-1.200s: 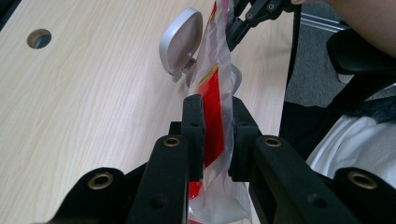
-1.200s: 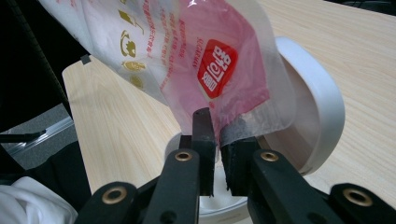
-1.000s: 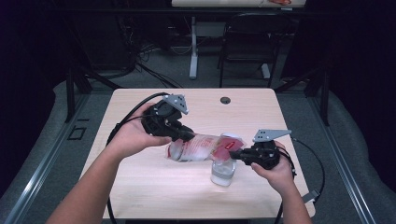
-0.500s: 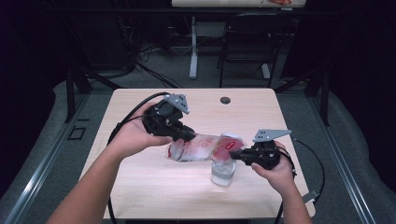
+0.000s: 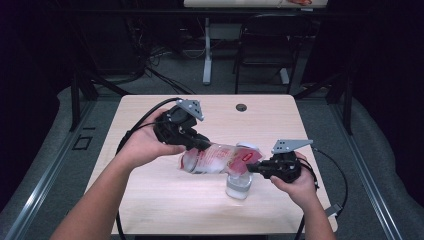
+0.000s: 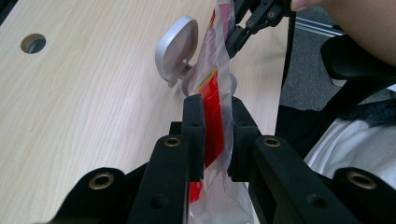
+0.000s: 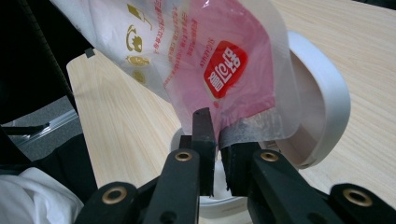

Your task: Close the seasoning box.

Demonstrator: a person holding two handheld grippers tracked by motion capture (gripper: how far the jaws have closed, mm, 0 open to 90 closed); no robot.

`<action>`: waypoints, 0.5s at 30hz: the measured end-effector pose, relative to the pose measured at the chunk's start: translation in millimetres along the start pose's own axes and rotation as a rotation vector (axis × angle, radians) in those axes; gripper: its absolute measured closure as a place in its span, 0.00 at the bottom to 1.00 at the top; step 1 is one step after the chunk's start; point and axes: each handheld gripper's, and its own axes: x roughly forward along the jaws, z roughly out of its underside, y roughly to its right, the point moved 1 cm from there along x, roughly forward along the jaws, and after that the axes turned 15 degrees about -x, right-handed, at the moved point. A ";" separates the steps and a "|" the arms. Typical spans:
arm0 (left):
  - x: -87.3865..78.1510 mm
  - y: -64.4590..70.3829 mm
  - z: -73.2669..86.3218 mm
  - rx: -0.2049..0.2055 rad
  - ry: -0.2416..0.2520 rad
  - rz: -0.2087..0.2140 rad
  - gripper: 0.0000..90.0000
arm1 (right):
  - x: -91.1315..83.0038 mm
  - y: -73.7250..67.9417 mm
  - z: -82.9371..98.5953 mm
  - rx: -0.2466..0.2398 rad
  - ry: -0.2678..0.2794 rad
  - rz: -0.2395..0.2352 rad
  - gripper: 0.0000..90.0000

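A clear plastic bag (image 5: 220, 158) with red and pink print is held stretched above the wooden table (image 5: 150, 195), between the two grippers. The left gripper (image 5: 196, 142) is clamped on one end of the bag, its jaws pressed onto the film in the left gripper view (image 6: 212, 135). The right gripper (image 5: 254, 168) is closed on the other end, the bag's edge being pinched between its jaws in the right gripper view (image 7: 212, 140). Directly under the bag a small clear container (image 5: 238, 184) is stood on the table, with its hinged white lid (image 7: 322, 112) flipped open. The container's mouth is covered by the bag and the jaws, so its contents cannot be made out. A round cable hole (image 5: 241, 107) is seen near the table's far edge, well apart from the work. Beyond the table a dark chair (image 5: 265, 45) is partly lost in shadow.
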 end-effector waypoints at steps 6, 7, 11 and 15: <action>0.2 0.4 -1.3 0.008 -0.002 0.004 0.90 | -0.6 -1.2 0.7 0.004 0.003 0.000 0.94; 0.1 0.5 -1.4 0.008 -0.002 0.005 0.90 | -0.8 -1.7 0.7 0.002 0.001 -0.001 0.94; 0.1 0.9 -1.3 0.008 -0.001 0.002 0.90 | -1.0 -2.0 0.5 -0.003 -0.005 -0.004 0.94; -0.3 0.7 -1.1 0.005 -0.002 0.004 0.90 | -0.5 -2.2 0.4 -0.006 -0.008 -0.010 0.94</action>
